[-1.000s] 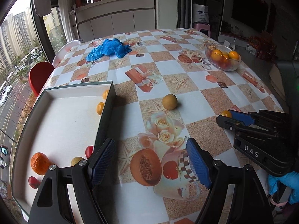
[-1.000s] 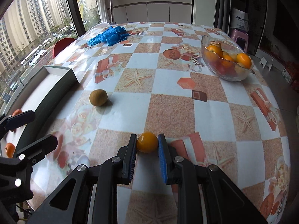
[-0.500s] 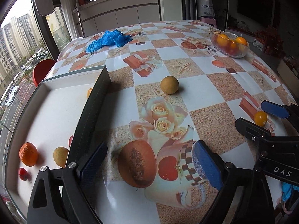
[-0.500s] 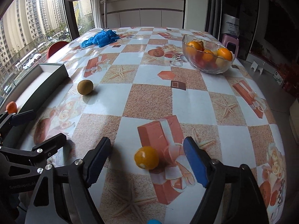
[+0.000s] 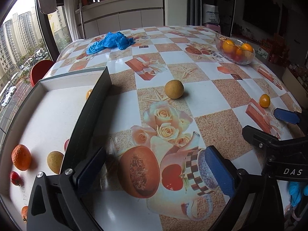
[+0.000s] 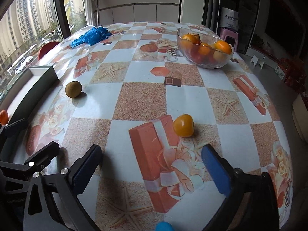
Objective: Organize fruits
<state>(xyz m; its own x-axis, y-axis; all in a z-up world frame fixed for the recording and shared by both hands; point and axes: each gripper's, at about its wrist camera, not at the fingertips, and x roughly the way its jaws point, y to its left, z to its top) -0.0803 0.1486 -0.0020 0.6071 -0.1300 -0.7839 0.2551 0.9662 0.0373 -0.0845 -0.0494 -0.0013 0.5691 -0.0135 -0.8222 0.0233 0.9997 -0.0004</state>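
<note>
1. The right gripper has just been opening its jaws; they now stand wide and released, with nothing between them. The small orange fruit lies free on the tablecloth, just above the gripper in the middle of the right wrist frame.
2. The left gripper has also just been opening; its jaws are spread and empty, low in the left wrist frame, beside the dark wall of the box.
3. The brown-yellow round fruit rests alone at the centre of the left wrist frame, near the box but apart from it.
4. I judge the next step is to pick one loose fruit. To do it well, bring the pads to both sides of its widest part and close gently, because a round fruit rolls easily on this smooth cloth.
5. Which container is the goal, the box or the glass bowl, I cannot tell.
6. The box wall hides part of the fruits inside, and the lower left edge cuts off one orange piece. The lower fruits in the bowl are hard to name.
</note>
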